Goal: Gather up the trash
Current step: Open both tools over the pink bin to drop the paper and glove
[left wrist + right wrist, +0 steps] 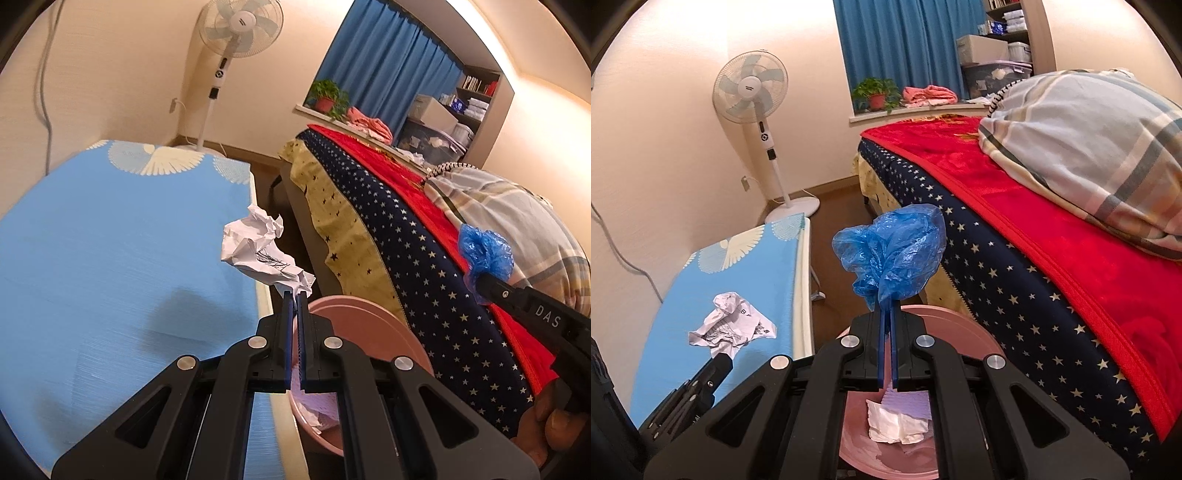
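Observation:
My left gripper (295,293) is shut on a crumpled white paper ball (260,251) and holds it in the air over the edge of the blue table (110,277), beside the pink bin (369,317). It also shows in the right wrist view (733,326). My right gripper (888,308) is shut on a crumpled blue plastic bag (892,254) and holds it above the pink bin (960,332). The bag also shows in the left wrist view (485,253). White tissue (897,426) lies inside the bin.
A bed with a starred navy cover (1015,280), red blanket (1071,240) and plaid pillow (1089,147) stands right of the bin. A standing fan (753,92) is by the far wall. A potted plant (875,94) sits on the windowsill.

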### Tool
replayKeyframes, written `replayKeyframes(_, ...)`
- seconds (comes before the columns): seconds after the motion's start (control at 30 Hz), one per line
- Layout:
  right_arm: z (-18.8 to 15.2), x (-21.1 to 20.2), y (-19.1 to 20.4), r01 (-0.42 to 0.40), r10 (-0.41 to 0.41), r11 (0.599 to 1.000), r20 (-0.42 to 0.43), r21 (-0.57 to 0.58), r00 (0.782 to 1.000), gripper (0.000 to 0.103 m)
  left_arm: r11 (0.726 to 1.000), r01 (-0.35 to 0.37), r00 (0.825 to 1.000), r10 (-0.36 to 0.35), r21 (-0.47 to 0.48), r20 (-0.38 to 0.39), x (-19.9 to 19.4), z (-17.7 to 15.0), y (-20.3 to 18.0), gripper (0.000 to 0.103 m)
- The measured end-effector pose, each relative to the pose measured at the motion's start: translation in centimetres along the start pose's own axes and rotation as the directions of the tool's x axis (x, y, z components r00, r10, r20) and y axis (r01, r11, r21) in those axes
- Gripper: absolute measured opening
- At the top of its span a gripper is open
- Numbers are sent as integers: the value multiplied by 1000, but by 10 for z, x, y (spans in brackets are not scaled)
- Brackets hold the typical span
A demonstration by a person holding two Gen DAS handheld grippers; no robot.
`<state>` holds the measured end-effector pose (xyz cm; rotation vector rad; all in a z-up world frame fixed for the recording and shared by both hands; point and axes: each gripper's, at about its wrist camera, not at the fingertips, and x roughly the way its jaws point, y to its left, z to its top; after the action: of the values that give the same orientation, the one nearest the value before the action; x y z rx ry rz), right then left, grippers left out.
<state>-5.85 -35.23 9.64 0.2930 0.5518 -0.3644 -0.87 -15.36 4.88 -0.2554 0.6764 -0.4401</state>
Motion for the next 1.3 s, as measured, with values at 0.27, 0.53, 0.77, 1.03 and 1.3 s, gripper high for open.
replayKeyframes(0.27, -2, 10, -7, 33, -33, 999, -23, -3, 999, 2, 999, 42, 998, -42, 4, -46, 22, -6, -12, 2)
replayKeyframes(0.53, -4, 20, -14, 68, -68, 998, -45, 7, 997, 2, 995, 96, 991, -94, 18, -99, 41, -12, -23, 2)
replayKeyframes(0.77, -4, 26, -14, 86, -86, 996, -52, 0, 995, 6, 988, 154, 975, -155, -18, -158, 57, -16, -19, 2)
replayKeyframes(1.03, -4, 25, -21, 159, -157, 987, -59, 24, 986, 60, 982, 141, 957, -168, -128, -235, 75, -18, 10, 30)
replayKeyframes(1.3, 2, 1, -15, 115, -115, 993, -38, 17, 993, 72, 987, 129, 975, -144, -96, -168, 37, 1, 15, 49)
